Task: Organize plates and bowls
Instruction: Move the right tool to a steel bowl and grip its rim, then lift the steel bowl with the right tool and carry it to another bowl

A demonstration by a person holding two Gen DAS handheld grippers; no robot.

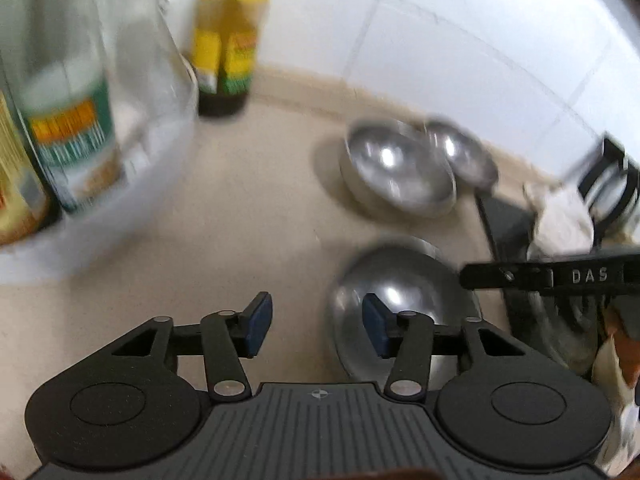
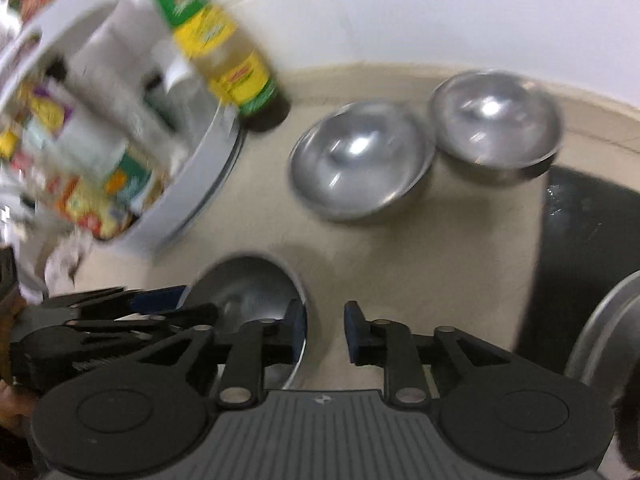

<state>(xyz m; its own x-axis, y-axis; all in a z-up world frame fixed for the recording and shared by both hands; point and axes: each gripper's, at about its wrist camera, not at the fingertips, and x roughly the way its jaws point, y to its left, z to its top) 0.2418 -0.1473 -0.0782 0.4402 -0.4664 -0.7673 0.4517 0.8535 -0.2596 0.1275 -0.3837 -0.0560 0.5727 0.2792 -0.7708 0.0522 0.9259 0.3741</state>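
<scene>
While both views are blurred, the left gripper [image 1: 318,326] shows its blue pads standing moderately apart with nothing between them; its right pad hangs in front of the nearest steel bowl [image 1: 404,292], though contact cannot be told. The right gripper [image 2: 325,330] has a narrow gap between its pads and holds nothing; its left pad sits at the rim of that same bowl [image 2: 256,292], and whether it touches is unclear. In the left wrist view the other gripper's black finger crosses in from the right edge over the bowl.

Two more steel bowls stand upright farther back on the beige countertop [image 2: 420,248], the larger [image 2: 360,160] just beside the smaller [image 2: 494,120], their rims nearly touching, close to the white tiled wall [image 1: 480,40]. Bare counter lies between them and the near bowl. To the left, a white round tray [image 2: 192,200] crowded with packets and a yellow-labelled bottle [image 2: 224,48] hem the space. To the right, a dark surface [image 2: 592,220] begins, with a steel rim [image 2: 600,320] at the edge.

All bowls are shiny and empty.
</scene>
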